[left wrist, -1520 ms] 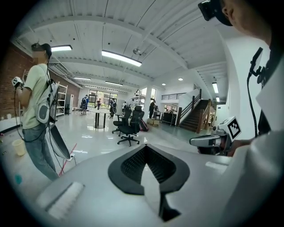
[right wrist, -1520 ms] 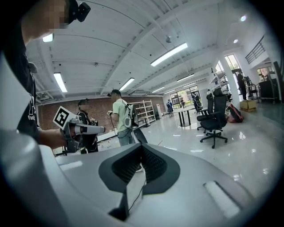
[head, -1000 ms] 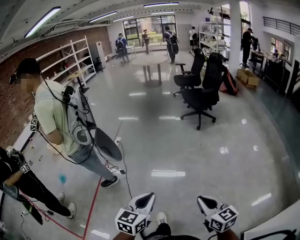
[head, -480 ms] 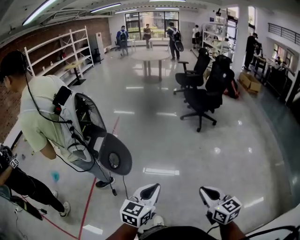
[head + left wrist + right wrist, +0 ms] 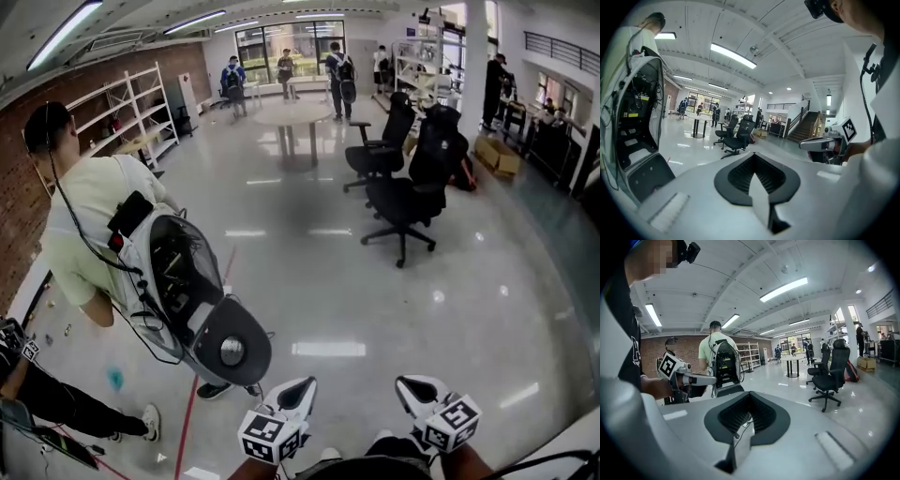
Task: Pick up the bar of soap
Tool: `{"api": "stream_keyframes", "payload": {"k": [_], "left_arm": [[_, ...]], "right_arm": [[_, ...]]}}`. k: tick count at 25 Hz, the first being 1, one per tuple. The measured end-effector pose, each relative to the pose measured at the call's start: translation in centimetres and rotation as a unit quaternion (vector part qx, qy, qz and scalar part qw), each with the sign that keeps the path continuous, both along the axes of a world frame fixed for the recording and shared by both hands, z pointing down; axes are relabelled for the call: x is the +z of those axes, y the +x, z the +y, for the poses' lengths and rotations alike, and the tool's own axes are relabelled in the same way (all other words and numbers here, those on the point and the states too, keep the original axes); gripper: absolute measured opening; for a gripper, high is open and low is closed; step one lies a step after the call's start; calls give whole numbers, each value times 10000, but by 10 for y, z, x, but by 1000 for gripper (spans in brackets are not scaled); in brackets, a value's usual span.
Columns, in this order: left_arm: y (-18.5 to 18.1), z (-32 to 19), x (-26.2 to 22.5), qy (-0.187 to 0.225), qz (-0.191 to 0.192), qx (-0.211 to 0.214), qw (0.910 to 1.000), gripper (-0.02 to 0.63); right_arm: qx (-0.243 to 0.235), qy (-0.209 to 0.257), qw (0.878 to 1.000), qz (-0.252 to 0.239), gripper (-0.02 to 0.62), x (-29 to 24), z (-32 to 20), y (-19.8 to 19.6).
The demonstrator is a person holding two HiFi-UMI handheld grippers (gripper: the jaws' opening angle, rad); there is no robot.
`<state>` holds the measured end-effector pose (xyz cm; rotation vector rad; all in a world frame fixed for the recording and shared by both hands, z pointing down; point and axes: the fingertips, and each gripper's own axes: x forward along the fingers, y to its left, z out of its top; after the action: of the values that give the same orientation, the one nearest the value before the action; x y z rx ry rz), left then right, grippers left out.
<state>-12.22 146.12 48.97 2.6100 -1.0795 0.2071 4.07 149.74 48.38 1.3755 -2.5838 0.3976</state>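
Observation:
No bar of soap shows in any view. In the head view my left gripper (image 5: 303, 386) and right gripper (image 5: 406, 384) are held side by side at the bottom edge, above the glossy floor, pointing ahead. Both are empty. In the left gripper view the left gripper (image 5: 757, 177) has its jaws met along one seam, shut, and the right gripper (image 5: 824, 143) shows off to the right. The right gripper view shows the right gripper (image 5: 744, 422) shut too, with the left gripper (image 5: 689, 378) at the left.
A person in a pale shirt (image 5: 89, 220) stands close on the left, with an open backpack rig (image 5: 192, 300) hanging near my left gripper. Black office chairs (image 5: 412, 192) and a round table (image 5: 295, 117) stand ahead. Shelves (image 5: 122, 112) line the brick wall.
The head view has advanced across the floor. The person with the backpack now looms larger and nearer on the left. Both grippers keep their places in view, still shut.

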Motion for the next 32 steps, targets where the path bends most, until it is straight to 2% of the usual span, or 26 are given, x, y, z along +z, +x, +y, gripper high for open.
{"api": "stream_keyframes", "payload": {"k": [6, 13, 19, 24, 32], "left_arm": [[8, -55, -18, 16, -35, -47, 10000, 8], [25, -104, -30, 29, -223, -135, 9997, 8], [82, -166, -25, 132, -316, -180, 9993, 8], [118, -220, -20, 179, -381, -464, 9980, 8], [173, -268, -8, 177, -351, -634, 9972, 8]], "right_arm": [[119, -64, 9999, -87, 5, -8, -53, 17], [-125, 43, 9996, -234, 5, -23, -116, 29], [-389, 24, 9987, -314, 6, -9, -192, 73], [-614, 79, 9972, -411, 5, -5, -251, 111], [-855, 30, 9958, -332, 5, 10, -307, 156]]}}
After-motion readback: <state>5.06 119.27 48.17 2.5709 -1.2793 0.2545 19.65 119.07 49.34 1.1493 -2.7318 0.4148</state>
